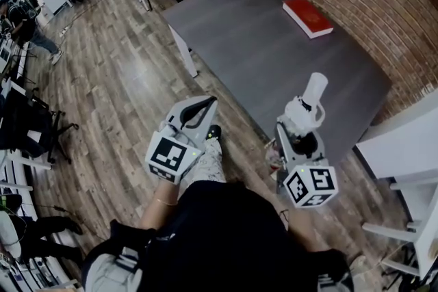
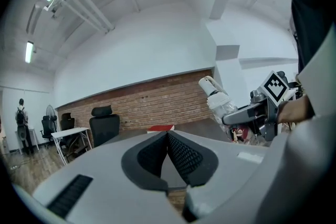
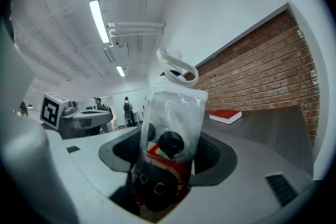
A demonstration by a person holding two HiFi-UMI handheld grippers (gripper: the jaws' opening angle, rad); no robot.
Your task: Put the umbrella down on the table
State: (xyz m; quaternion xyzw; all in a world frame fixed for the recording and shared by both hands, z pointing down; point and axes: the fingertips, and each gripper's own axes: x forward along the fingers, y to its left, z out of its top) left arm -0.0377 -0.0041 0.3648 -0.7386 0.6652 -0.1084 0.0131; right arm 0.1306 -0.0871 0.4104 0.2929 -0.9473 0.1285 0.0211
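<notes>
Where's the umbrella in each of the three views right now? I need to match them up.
Head view: umbrella right of centre, in the right gripper, above the table's near edge.
Left gripper view: umbrella at the right, slanting up-left out of the right gripper.
Right gripper view: umbrella dead centre, upright between the jaws.
Shared landmark: the red book on the table.

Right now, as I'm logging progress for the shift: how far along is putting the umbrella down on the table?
Done: the right gripper is closed on the folded umbrella. In hand: it holds the umbrella upright in the air by the near edge of the grey table, not resting on it. Left: lay it on a bare part of the table, clear of the red book, and open the jaws. The left gripper is shut and empty.
</notes>
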